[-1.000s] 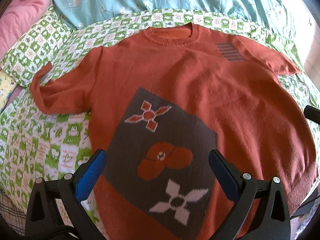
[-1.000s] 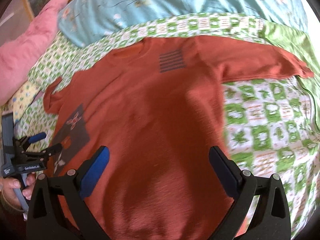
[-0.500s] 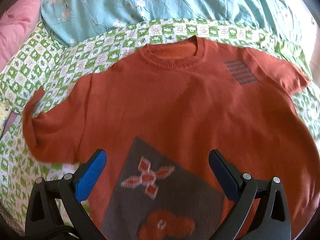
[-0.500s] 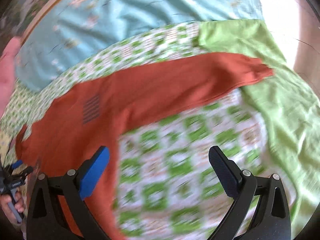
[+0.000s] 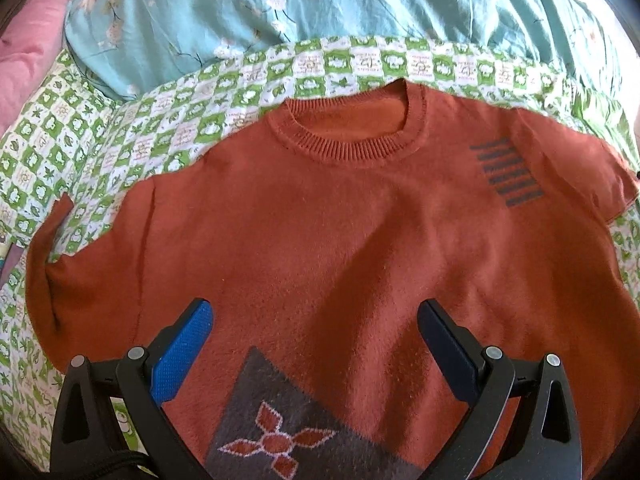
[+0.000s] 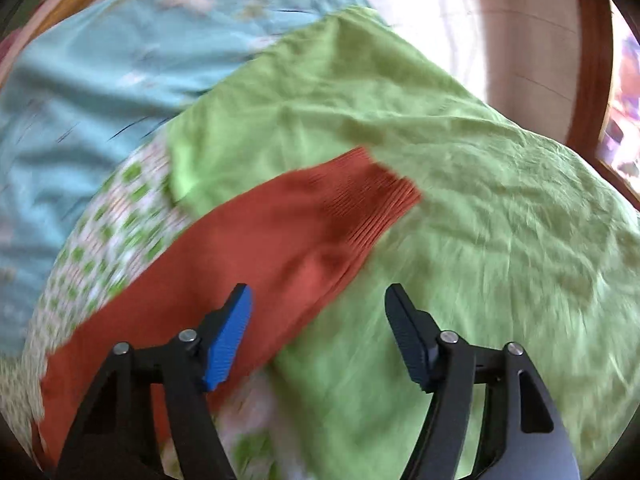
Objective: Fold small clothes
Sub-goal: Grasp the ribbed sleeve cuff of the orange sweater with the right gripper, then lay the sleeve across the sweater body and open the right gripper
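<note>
My left gripper [image 5: 314,340] hovers with fingers spread wide over the chest of the rust-orange sweater [image 5: 340,240], which lies flat, front up, on the green-checked bedsheet [image 5: 160,120]. My right gripper [image 6: 318,320], fingers also spread and holding nothing, hangs above the sweater's sleeve cuff [image 6: 368,196], resting on a plain green cloth [image 6: 500,220]. Beyond lies a turquoise floral quilt [image 5: 320,0].

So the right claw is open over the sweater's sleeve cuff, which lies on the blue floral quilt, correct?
Not quite. The right wrist view shows the right claw open over the sleeve cuff, but the cuff lies on the plain green sheet, not the blue floral quilt.
</note>
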Available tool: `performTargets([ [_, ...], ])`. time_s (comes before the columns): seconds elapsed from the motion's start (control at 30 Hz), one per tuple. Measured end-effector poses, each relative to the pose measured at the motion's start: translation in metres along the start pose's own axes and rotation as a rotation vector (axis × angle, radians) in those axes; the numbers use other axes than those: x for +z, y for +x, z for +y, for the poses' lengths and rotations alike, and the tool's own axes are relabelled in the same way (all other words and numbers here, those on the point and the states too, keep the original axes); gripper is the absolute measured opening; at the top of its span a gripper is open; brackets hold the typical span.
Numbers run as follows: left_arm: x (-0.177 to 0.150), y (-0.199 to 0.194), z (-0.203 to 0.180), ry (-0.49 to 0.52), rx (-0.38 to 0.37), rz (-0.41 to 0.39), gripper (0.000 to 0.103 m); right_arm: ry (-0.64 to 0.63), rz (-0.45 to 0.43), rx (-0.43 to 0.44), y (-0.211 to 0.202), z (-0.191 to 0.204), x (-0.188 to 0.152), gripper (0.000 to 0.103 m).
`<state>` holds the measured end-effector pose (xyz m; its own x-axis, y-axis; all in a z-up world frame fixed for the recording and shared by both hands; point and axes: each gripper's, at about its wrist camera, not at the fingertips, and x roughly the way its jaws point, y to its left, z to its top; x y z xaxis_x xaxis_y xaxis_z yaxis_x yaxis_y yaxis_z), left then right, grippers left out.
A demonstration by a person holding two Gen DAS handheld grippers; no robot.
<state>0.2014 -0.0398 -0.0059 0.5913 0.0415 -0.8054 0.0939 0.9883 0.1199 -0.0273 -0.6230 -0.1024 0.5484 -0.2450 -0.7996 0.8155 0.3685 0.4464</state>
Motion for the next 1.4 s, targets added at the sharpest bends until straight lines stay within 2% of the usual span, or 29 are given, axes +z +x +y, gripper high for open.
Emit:
performTargets([
  [0.1,-0.002,0.009,-0.002,0.016,0.014,0.019,0.102,0.063,-0.002,0.007,0.025,-0.012,0.015,0.058],
  [0.17,-0.002,0.015,-0.003,0.017,0.013,0.031,0.102,0.082,0.002,0.011,0.039,-0.015,0.023,0.029],
  [0.23,-0.001,0.020,-0.002,0.015,0.011,0.037,0.102,0.068,0.010,0.002,0.044,-0.009,0.030,0.010],
  [0.33,0.002,0.023,0.001,0.001,-0.007,0.036,0.102,0.002,-0.008,0.053,0.030,0.016,0.030,0.009],
  [0.47,0.000,0.018,0.008,-0.027,-0.042,0.033,0.102,-0.118,-0.005,0.227,-0.009,0.083,0.011,0.009],
  [0.6,-0.004,0.008,0.020,-0.061,-0.087,0.021,0.102,-0.239,0.058,0.476,-0.048,0.171,-0.034,0.009],
  [0.73,-0.010,-0.002,0.033,-0.091,-0.137,0.013,0.102,-0.327,0.194,0.697,-0.059,0.266,-0.095,0.009],
  [0.87,-0.018,-0.012,0.049,-0.119,-0.198,0.000,0.102,-0.388,0.342,0.833,-0.054,0.347,-0.161,0.009],
  [1.03,-0.024,-0.017,0.067,-0.135,-0.244,-0.012,0.102,-0.458,0.503,0.925,-0.045,0.427,-0.240,0.009],
  [1.13,-0.025,-0.012,0.077,-0.160,-0.269,-0.006,0.102,-0.489,0.567,0.940,-0.048,0.448,-0.276,0.009],
  [1.2,-0.023,-0.003,0.083,-0.188,-0.296,0.012,0.102,-0.523,0.604,0.942,-0.047,0.457,-0.291,0.015],
  [1.23,-0.022,0.001,0.085,-0.198,-0.308,0.018,0.102,-0.535,0.613,0.921,-0.046,0.460,-0.297,0.025],
  [1.27,-0.020,0.007,0.086,-0.209,-0.316,0.029,0.102,-0.538,0.626,0.898,-0.044,0.461,-0.302,0.046],
  [1.3,-0.019,0.014,0.086,-0.219,-0.324,0.044,0.102,-0.523,0.637,0.896,-0.044,0.455,-0.303,0.053],
  [1.33,-0.017,0.022,0.085,-0.226,-0.329,0.061,0.102,-0.509,0.632,0.906,-0.045,0.445,-0.301,0.057],
  [1.4,-0.013,0.037,0.083,-0.236,-0.330,0.089,0.102,-0.504,0.600,0.914,-0.049,0.440,-0.297,0.057],
])
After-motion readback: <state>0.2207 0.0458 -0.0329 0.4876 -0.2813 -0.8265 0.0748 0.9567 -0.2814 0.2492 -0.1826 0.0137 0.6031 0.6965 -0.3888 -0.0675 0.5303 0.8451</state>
